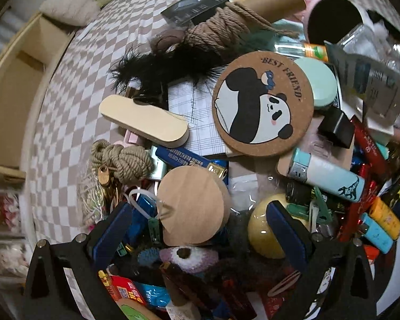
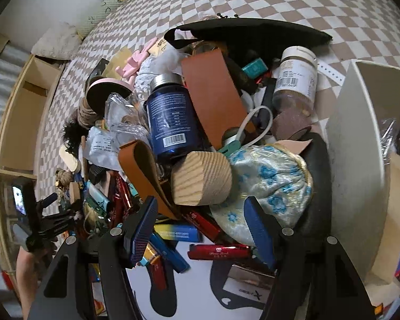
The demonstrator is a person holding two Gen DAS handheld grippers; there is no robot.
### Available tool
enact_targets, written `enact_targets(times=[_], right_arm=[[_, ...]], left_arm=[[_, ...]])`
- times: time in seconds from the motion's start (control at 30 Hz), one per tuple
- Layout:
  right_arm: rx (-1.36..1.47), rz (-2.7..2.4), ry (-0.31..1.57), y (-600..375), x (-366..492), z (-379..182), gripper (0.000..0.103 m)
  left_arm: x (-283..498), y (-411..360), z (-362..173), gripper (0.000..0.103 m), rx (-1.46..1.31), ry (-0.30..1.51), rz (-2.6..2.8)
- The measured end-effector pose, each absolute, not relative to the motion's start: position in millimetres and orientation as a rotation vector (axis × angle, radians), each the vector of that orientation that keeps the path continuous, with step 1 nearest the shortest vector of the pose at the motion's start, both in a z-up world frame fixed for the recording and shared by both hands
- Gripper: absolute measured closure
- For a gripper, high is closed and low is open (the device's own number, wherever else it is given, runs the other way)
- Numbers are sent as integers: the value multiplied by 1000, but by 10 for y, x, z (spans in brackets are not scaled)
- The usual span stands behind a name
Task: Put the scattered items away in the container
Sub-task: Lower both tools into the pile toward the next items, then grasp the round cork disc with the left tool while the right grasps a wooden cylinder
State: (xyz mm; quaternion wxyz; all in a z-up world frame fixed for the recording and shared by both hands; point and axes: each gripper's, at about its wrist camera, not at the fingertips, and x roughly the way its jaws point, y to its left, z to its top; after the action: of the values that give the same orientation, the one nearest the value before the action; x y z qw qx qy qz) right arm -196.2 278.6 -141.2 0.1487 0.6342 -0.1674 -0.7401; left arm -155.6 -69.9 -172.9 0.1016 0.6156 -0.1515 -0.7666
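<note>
Both claws hang spread and empty over the heap, the left gripper [image 1: 200, 229] straddling a wooden disc [image 1: 190, 205], the right gripper [image 2: 202, 226] under a wood block [image 2: 202, 178], likely to pick for the white container [image 2: 360, 138] at right.

A jumbled heap of small things lies on the checked cloth: a round cork coaster with a panda [image 1: 262, 104], a pale blue lighter [image 1: 326, 174], a dark blue bottle [image 2: 170, 117]. Beside the heap stands a white open-topped box [image 2: 357, 144].

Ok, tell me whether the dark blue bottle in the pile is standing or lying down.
Lying down. The dark blue bottle rests on its side among the clutter, silver cap pointing away from the camera and barcode end towards it.
</note>
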Motion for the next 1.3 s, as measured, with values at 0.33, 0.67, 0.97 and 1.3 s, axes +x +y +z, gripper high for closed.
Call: enact_targets(times=[0.33, 0.67, 0.97, 1.3], right_arm=[[1868, -2165, -414, 2624, -2065, -1544, 53], [1761, -2254, -313, 2423, -2083, -1337, 75], [1781, -2252, -235, 2231, -2103, -1374, 75], [1801, -2255, -234, 2194, -2120, -1391, 75]], left_arm=[[-1568, -675, -1812, 2, 1830, -533, -2250], [-1590, -975, -1656, 30, 1790, -323, -2310], [-1484, -1171, -1440, 30, 1720, -163, -2388], [-1396, -1569, -1261, 30, 1565, -38, -2386]])
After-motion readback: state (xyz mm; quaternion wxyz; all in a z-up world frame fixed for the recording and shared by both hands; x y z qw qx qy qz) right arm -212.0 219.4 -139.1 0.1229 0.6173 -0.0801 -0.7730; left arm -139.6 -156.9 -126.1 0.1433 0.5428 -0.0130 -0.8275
